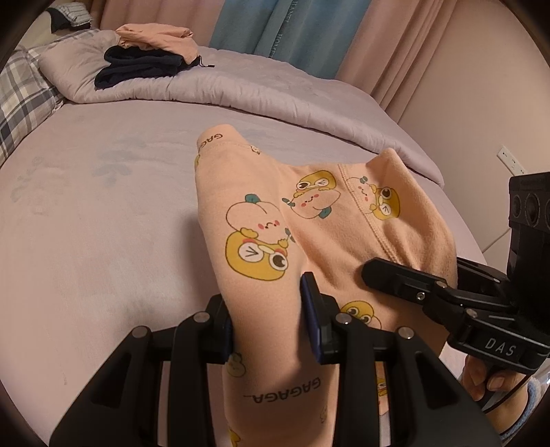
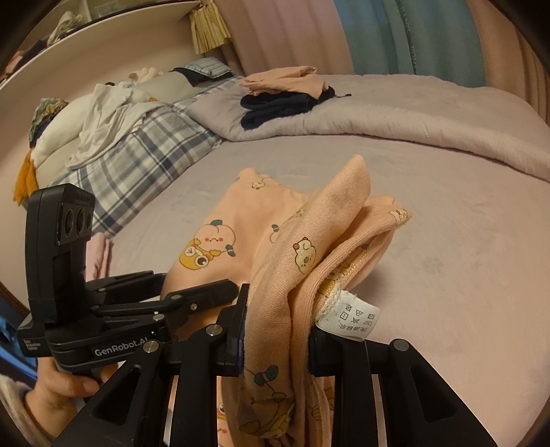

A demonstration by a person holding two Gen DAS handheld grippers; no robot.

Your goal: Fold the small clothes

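A small peach garment with cartoon prints (image 1: 261, 213) is held up over the lilac bed (image 1: 103, 213). My left gripper (image 1: 268, 323) is shut on a thick fold of it at its left side. My right gripper (image 2: 275, 330) is shut on the bunched right edge of the garment (image 2: 309, 247), where a white care label (image 2: 354, 318) hangs out. In the left wrist view the right gripper (image 1: 405, 275) reaches in from the right against the cloth. In the right wrist view the left gripper (image 2: 192, 295) sits at the left, close beside mine.
A folded pile, peach on top of dark navy (image 1: 144, 58), lies on the rolled lilac duvet (image 1: 275, 89) at the back. Plaid bedding (image 2: 137, 151) and loose white clothes (image 2: 99, 120) lie at the left. Curtains (image 1: 275, 24) hang behind; a wall socket (image 1: 512, 161) is at the right.
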